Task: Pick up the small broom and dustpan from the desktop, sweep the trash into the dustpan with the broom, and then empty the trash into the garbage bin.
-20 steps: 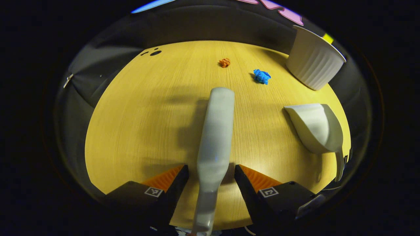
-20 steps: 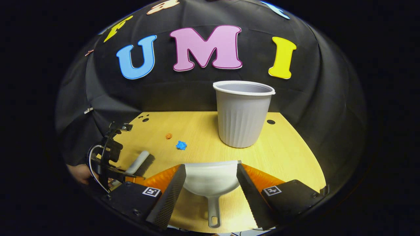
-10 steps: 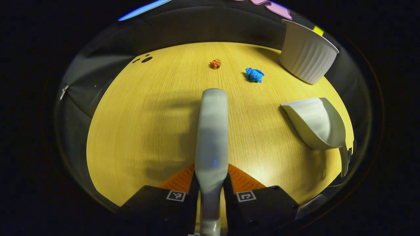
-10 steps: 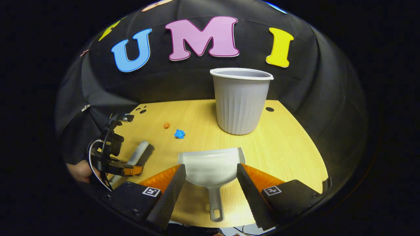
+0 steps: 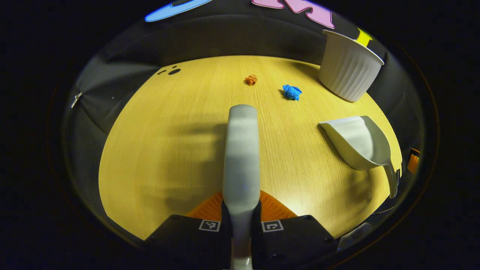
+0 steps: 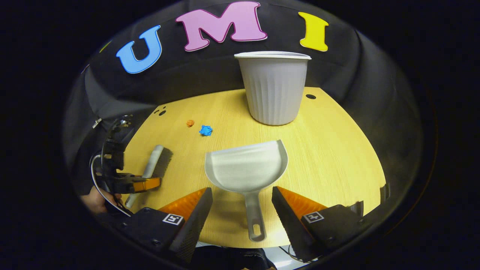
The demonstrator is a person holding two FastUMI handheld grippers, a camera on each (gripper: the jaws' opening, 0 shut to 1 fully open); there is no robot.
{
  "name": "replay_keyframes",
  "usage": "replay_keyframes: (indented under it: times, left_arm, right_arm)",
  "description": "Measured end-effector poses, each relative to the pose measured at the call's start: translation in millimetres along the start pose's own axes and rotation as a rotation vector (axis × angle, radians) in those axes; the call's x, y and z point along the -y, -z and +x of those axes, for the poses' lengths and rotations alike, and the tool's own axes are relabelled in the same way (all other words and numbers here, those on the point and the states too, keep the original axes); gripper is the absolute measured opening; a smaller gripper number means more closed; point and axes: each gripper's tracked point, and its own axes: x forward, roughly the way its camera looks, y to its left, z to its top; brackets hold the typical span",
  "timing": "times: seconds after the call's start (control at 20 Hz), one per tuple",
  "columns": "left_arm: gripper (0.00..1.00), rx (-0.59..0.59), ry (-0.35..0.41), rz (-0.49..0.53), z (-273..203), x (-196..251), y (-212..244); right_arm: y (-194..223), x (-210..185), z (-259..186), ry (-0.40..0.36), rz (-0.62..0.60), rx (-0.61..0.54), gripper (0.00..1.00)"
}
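Gripping so far: we have the broom (image 5: pixel 240 150) clamped by its handle between both fingers of our left gripper (image 5: pixel 240 217), with the brush head pointing forward over the desk (image 5: pixel 157 142).
Broom seen from the other side: in the right gripper view the left gripper (image 6: pixel 144 184) holds the broom (image 6: pixel 155 162) near the left edge of the desk (image 6: pixel 330 150), bristles dark and facing right; we cannot tell whether they touch the wood.
Right gripper: our right gripper (image 6: pixel 242 204) is spread wide, one finger on either side of the dustpan handle, pressing on nothing.
Dustpan: the dustpan (image 6: pixel 245 168) lies flat on the desk, mouth toward the bin, handle toward us and between the spread fingers; in the left gripper view the dustpan (image 5: pixel 360 142) sits off to the right.
Trash: an orange scrap (image 5: pixel 251 79) and a blue scrap (image 5: pixel 291 92) lie near each other on the wood, unswept, well ahead of the broom.
Bin: the white ribbed bin (image 6: pixel 272 88) stands upright at the far side of the desk, beyond the dustpan.
Done: we judge one pickup of two complete.
Left: closing on the dustpan handle, sweeping both scraps in, tipping them into the bin.
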Motion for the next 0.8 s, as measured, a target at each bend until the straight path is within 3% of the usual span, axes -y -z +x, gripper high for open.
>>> replay_keyframes:
  times: [0.35,0.8]
  left_arm:
    - [0.24,0.134,0.019,0.003,-63.3,-10.7,-9.6]
    - [0.24,0.125,-0.040,-0.079,-86.2,-31.7,4.4]
  right_arm:
    - [39.4,19.4,45.6,0.077,0.013,-0.166,0.99]
    - [65.0,26.9,92.0,0.107,-0.027,-0.332,0.99]
